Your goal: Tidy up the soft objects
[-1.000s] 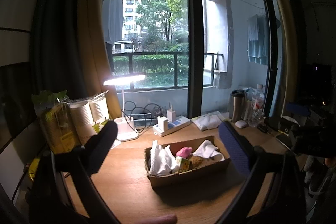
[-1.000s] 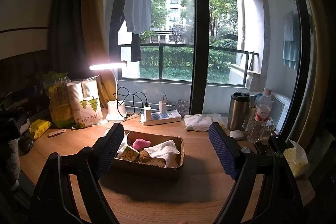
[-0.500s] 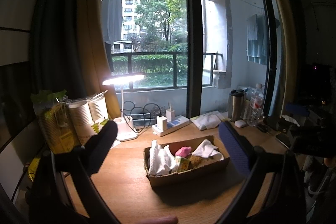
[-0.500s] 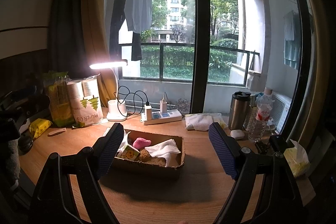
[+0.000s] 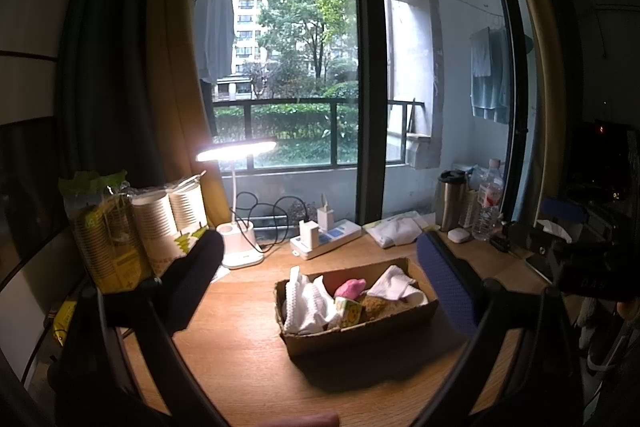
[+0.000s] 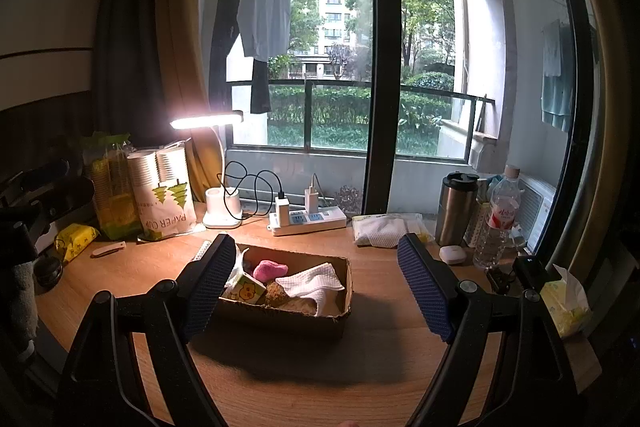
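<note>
A cardboard box (image 5: 360,327) (image 6: 280,313) sits in the middle of the wooden desk. It holds white cloths (image 5: 308,301) (image 6: 312,281), a pink soft toy (image 5: 350,287) (image 6: 270,270), a yellow-green cube with a face (image 5: 347,311) (image 6: 244,289) and a brown sponge (image 6: 276,293). My left gripper (image 5: 320,279) is open and empty, held above the desk in front of the box. My right gripper (image 6: 316,287) is open and empty, also held back from the box.
A lit desk lamp (image 6: 208,121), a power strip (image 6: 308,221) with chargers, paper cup packs (image 6: 168,195), a folded white cloth (image 6: 384,229), a steel tumbler (image 6: 456,209), a water bottle (image 6: 498,219) and a tissue pack (image 6: 566,303) ring the desk. A window is behind.
Both grippers stay open and nearly still. The views shift only slightly.
</note>
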The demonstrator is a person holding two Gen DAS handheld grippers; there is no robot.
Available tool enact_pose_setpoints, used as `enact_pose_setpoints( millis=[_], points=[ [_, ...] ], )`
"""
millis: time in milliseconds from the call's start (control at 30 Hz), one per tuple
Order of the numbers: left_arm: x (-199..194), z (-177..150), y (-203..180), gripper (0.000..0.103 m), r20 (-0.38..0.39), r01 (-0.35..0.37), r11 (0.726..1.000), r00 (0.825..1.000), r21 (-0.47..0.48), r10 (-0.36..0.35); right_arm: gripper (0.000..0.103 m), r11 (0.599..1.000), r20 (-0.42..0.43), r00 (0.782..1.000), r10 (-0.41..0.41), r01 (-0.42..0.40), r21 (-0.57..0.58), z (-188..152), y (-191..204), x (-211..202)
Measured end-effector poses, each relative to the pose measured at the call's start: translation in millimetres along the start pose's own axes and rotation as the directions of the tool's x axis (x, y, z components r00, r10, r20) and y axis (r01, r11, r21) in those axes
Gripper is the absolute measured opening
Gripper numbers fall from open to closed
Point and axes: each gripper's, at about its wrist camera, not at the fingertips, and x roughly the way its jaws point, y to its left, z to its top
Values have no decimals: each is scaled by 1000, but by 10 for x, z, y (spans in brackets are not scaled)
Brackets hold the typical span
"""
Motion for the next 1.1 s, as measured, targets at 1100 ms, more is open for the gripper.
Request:
enact_pose_setpoints(
  millis=[1100],
  points=[
    [-19, -3, -6, 98, 3, 18, 1000, 1000, 7, -18, 86, 1000, 1, 1000, 16, -16, -12, -32, 57, -4]
  ],
)
